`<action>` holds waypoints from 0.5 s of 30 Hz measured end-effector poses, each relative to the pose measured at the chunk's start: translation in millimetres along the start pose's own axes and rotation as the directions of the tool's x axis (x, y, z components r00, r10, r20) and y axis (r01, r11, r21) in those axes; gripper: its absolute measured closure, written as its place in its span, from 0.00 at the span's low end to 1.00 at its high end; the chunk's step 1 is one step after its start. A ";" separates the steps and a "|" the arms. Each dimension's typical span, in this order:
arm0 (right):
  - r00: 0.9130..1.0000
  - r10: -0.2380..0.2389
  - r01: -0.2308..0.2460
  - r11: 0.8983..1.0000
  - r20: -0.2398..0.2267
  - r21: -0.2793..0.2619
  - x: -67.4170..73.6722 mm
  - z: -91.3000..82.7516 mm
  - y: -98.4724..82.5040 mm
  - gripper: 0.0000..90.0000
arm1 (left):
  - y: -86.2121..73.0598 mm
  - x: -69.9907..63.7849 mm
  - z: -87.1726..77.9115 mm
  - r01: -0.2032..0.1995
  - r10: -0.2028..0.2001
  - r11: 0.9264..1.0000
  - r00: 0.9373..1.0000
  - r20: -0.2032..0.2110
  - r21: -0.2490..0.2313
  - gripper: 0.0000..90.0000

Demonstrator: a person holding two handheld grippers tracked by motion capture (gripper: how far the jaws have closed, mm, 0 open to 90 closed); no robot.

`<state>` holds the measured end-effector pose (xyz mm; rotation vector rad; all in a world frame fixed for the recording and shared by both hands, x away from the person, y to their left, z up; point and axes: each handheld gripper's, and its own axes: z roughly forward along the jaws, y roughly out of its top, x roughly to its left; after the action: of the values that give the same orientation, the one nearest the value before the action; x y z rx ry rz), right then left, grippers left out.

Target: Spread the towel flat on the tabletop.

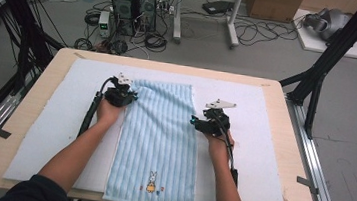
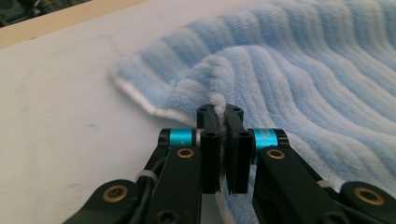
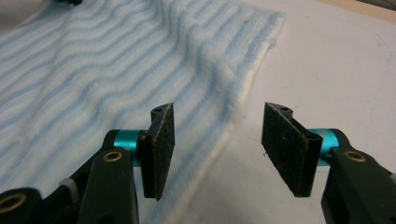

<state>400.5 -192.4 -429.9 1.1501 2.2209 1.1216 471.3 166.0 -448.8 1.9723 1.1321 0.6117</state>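
High view: a light blue towel point(image 1: 156, 143) lies lengthwise on the white padded surface point(image 1: 261, 154), between both hands. The left gripper point(image 2: 223, 140) has its fingers clenched on a raised fold of the towel's edge (near the far corner). The right gripper point(image 3: 217, 149) has its fingers released, straddling the towel's other long edge.

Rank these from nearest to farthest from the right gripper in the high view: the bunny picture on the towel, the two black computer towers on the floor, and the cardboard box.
From the right gripper:
1. Bunny picture, on the towel's near end, toward the person.
2. Computer towers, on the floor beyond the table, far left.
3. Cardboard box, far right; roughly as distant as the towers, too close to call.
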 end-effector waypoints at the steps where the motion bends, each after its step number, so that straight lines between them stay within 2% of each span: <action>1: 1.000 -0.004 0.004 1.000 -0.008 0.002 3.5 0.5 1.0 0.49 | -0.9 5.7 -0.4 0.010 -0.010 1.000 1.000 0.005 -0.008 0.95; 2: 1.000 -0.010 0.011 1.000 -0.020 0.004 6.9 1.4 1.7 0.49 | -1.7 8.6 -1.2 0.029 -0.029 0.999 1.000 0.013 -0.023 0.92; 3: 0.999 -0.023 0.023 1.000 -0.028 0.006 9.9 3.2 2.2 0.50 | -1.8 10.0 -2.2 0.053 -0.052 0.998 0.998 0.018 -0.035 0.68; 4: 0.999 -0.029 0.030 0.999 -0.037 0.014 12.6 5.2 2.2 0.51 | -1.2 11.0 -3.8 0.086 -0.086 0.996 0.996 0.021 -0.035 0.68; 5: 0.998 -0.038 0.038 0.999 -0.044 0.020 14.1 8.1 2.0 0.51 | -1.0 11.8 -5.8 0.106 -0.105 0.993 0.994 0.038 -0.041 0.61; 7: 0.998 -0.033 0.035 0.999 -0.050 0.041 16.4 13.8 0.7 0.52 | -0.3 11.3 -11.1 0.096 -0.093 0.994 0.995 0.048 -0.052 0.59; 8: 0.998 -0.022 0.026 0.998 -0.062 0.063 18.4 19.9 -1.3 0.56 | -1.0 11.2 -15.9 0.100 -0.096 0.993 0.993 0.061 -0.068 0.59; 10: 0.998 -0.018 0.023 0.997 -0.067 0.075 19.9 22.8 -2.1 0.60 | -1.8 10.9 -17.4 0.099 -0.094 0.993 0.993 0.067 -0.070 0.59; 11: 0.997 -0.023 0.029 0.996 -0.071 0.085 21.3 25.8 -3.0 0.65 | -2.7 10.9 -18.6 0.096 -0.091 0.993 0.993 0.071 -0.070 0.59; 12: 0.997 -0.024 0.030 0.996 -0.074 0.081 21.6 27.5 -3.3 0.75 | -3.8 11.2 -19.7 0.096 -0.091 0.993 0.993 0.075 -0.070 0.59; 13: 0.996 -0.019 0.026 0.997 -0.090 0.079 20.1 27.6 -2.6 0.91 | -4.9 11.8 -20.4 0.100 -0.094 0.992 0.992 0.083 -0.071 0.59; 14: 0.998 -0.032 0.037 0.996 -0.061 0.081 18.4 28.7 -0.7 0.95 | -5.7 12.2 -20.9 0.100 -0.094 0.993 0.992 0.086 -0.067 0.59; 15: 0.998 -0.032 0.037 0.996 -0.061 0.081 18.4 28.7 -0.7 0.95 | -6.6 11.9 -21.2 0.102 -0.096 0.992 0.992 0.085 -0.070 0.59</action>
<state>408.0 -164.1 -447.4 1.1195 2.3431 1.0727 458.8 186.5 -441.2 1.8494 1.1343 0.5094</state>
